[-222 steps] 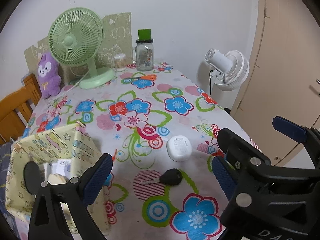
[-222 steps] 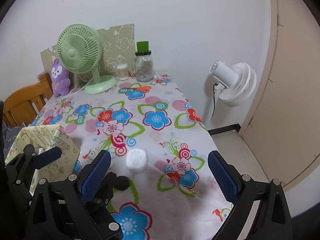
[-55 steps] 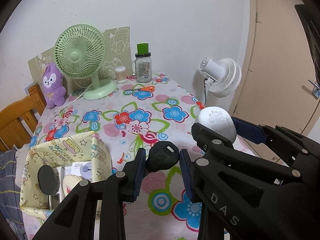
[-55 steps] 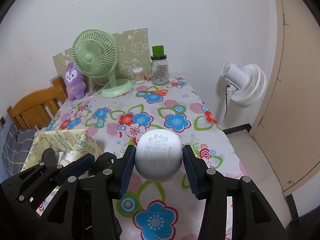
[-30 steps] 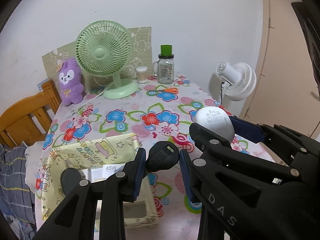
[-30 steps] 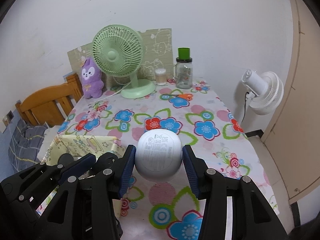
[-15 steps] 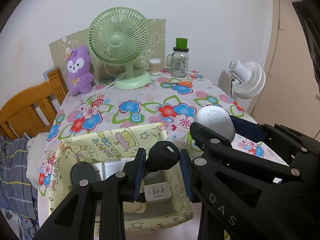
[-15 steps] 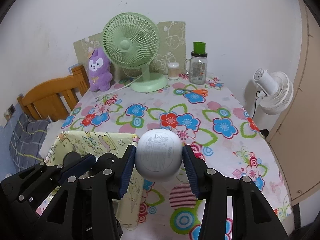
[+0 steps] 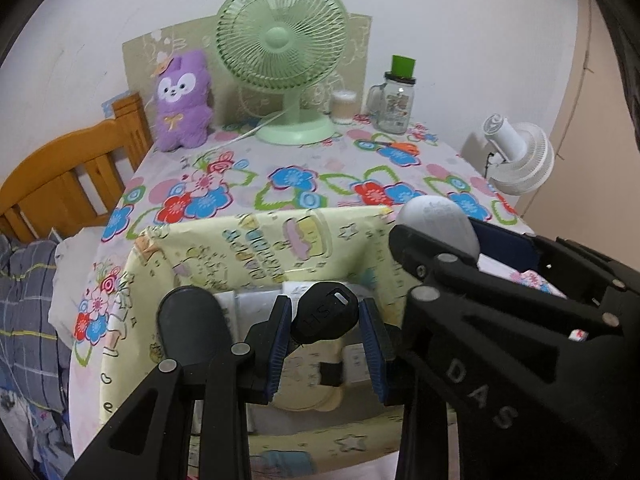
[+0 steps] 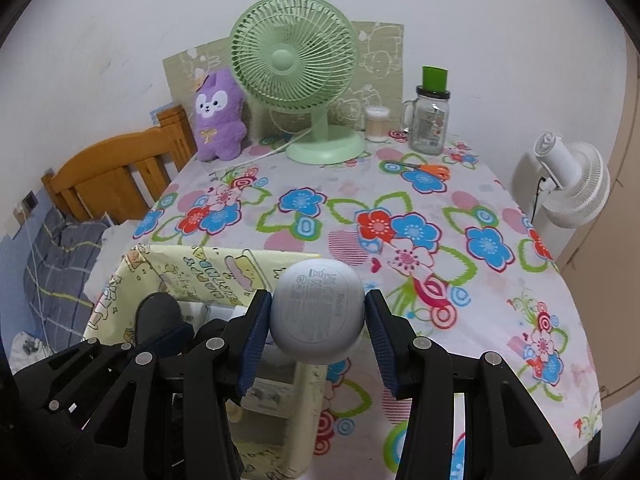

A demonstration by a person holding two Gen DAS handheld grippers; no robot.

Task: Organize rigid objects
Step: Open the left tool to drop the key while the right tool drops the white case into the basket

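Note:
My left gripper (image 9: 325, 324) is shut on a black car key (image 9: 325, 315) and holds it above the open yellow patterned storage box (image 9: 256, 256). My right gripper (image 10: 317, 322) is shut on a white rounded earbud case (image 10: 317, 316), held over the box's right wall (image 10: 224, 270). In the left wrist view the case (image 9: 440, 224) shows at the right, above the box's far right corner. Inside the box lie a white charger (image 9: 354, 364) and other small items, partly hidden by the fingers.
The flowered table (image 10: 420, 216) holds a green desk fan (image 10: 296, 64), a purple plush toy (image 10: 219, 116), a glass jar with a green lid (image 10: 430, 120), a small container (image 10: 377, 123) and orange scissors (image 10: 430, 169). A wooden chair (image 10: 116, 172) stands left, a white fan (image 10: 572, 184) right.
Both grippers have moved left with their loads, from over the bare tablecloth to over the yellow box. Earlier, key and case lay on the table and both grippers were open.

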